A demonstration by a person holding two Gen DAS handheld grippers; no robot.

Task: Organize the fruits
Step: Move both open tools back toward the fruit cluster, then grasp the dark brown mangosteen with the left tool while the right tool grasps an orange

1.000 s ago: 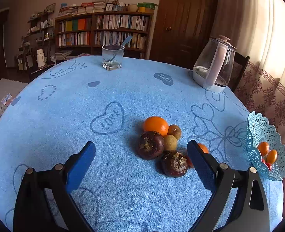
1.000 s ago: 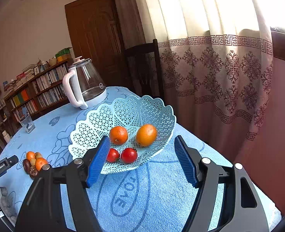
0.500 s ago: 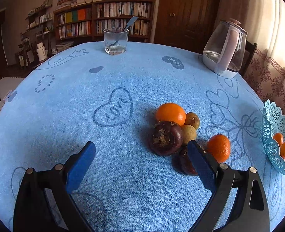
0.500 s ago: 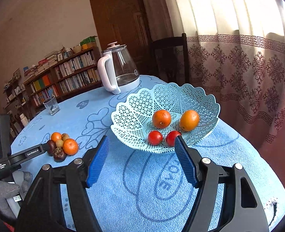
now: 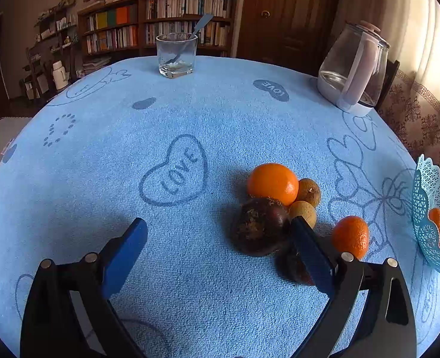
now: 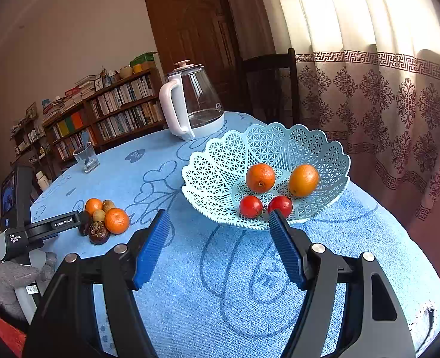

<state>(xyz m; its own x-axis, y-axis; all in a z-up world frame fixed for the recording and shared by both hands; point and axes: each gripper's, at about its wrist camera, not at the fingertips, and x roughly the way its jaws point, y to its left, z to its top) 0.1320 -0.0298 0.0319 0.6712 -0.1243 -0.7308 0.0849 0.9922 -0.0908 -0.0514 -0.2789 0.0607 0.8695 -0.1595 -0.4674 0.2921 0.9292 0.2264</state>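
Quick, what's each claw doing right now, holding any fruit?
Left gripper: open, holding nothing.
Right gripper: open, holding nothing.

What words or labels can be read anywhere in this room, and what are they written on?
"LOVE": in an outlined heart on the blue tablecloth.
"LOVE": upside down in a solid dark heart near the kettle.
"GenRoboAI": on the left gripper.
White label on that gripper's body: too small to read.
Round logo on the kettle: too small.
Book spines on the bookshelf: blurred.
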